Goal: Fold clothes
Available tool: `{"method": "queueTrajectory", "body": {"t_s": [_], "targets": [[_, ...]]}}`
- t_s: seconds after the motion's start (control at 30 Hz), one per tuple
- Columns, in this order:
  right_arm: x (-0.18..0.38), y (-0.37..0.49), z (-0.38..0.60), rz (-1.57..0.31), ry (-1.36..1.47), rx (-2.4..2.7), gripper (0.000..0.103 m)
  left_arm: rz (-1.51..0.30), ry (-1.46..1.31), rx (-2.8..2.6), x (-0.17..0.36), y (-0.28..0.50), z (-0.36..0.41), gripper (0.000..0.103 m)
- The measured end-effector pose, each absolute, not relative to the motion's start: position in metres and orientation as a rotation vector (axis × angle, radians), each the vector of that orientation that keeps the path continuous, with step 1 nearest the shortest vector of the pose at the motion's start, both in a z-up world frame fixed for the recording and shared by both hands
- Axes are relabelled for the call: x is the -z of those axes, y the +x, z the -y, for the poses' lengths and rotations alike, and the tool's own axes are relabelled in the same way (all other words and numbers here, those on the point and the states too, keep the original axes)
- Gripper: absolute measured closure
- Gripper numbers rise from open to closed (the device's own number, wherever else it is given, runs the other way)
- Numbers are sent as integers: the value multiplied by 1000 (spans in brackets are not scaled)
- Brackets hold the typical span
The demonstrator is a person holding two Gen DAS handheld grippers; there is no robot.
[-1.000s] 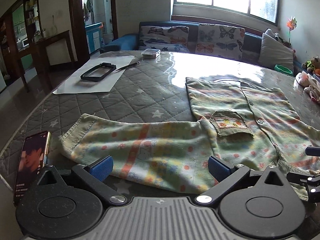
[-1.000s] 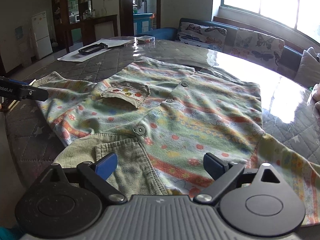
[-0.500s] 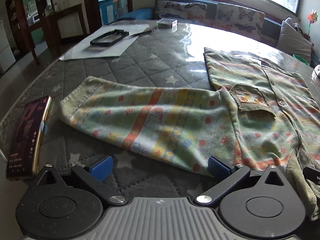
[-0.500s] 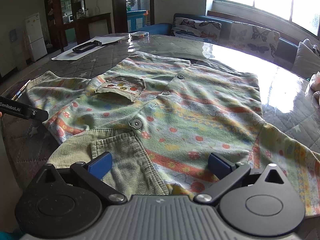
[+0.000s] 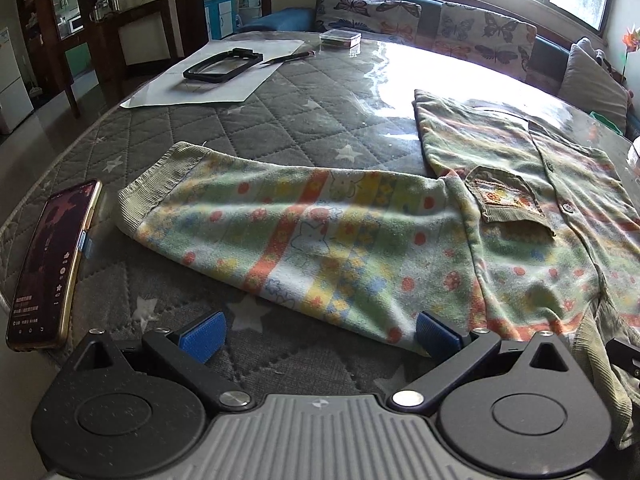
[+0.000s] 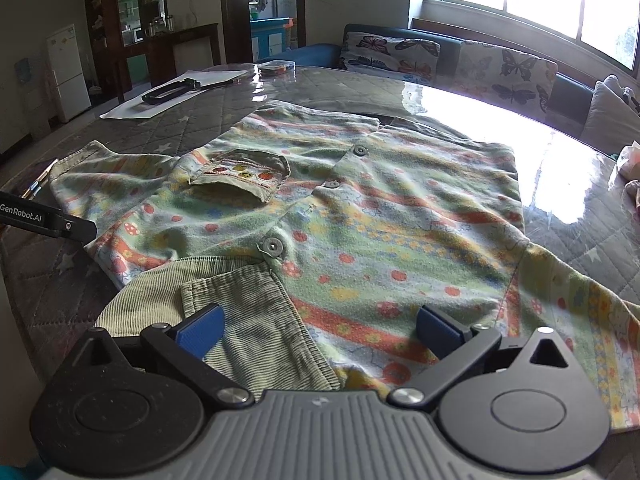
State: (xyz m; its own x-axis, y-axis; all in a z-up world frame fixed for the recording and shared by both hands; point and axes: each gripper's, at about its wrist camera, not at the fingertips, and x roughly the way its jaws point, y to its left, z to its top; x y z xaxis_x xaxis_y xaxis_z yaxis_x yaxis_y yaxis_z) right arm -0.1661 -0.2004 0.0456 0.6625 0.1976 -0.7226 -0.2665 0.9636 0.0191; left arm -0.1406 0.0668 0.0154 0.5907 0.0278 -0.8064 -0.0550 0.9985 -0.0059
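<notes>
On the quilted table [image 5: 288,120] we see the patterned shirt [image 6: 360,216] spread flat, buttons up, its sleeve [image 5: 280,236] stretched toward a phone [image 5: 48,264] near the edge. Our left gripper [image 5: 320,334] sits wide open, empty, at the sleeve's near hem, its right pad possibly touching the cloth. Our right gripper [image 6: 320,328] gapes equally wide over the corduroy collar [image 6: 240,320], gripping nothing.

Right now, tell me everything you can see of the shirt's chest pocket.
The chest pocket is a small olive corduroy patch sewn on the patterned shirt, beside the button placket. A band across it shows round red and yellow motifs. Its mouth gapes slightly, casting a shadow, and one corner is rumpled. It lies face up on the spread shirt; neither gripper touches it.
</notes>
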Motion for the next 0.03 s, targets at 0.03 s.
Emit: {"method": "queueTrajectory", "body": {"t_s": [0.03], "targets": [[-46, -166, 200, -805, -91, -263, 0, -938, -29, -48, -15, -141, -67, 0]]}}
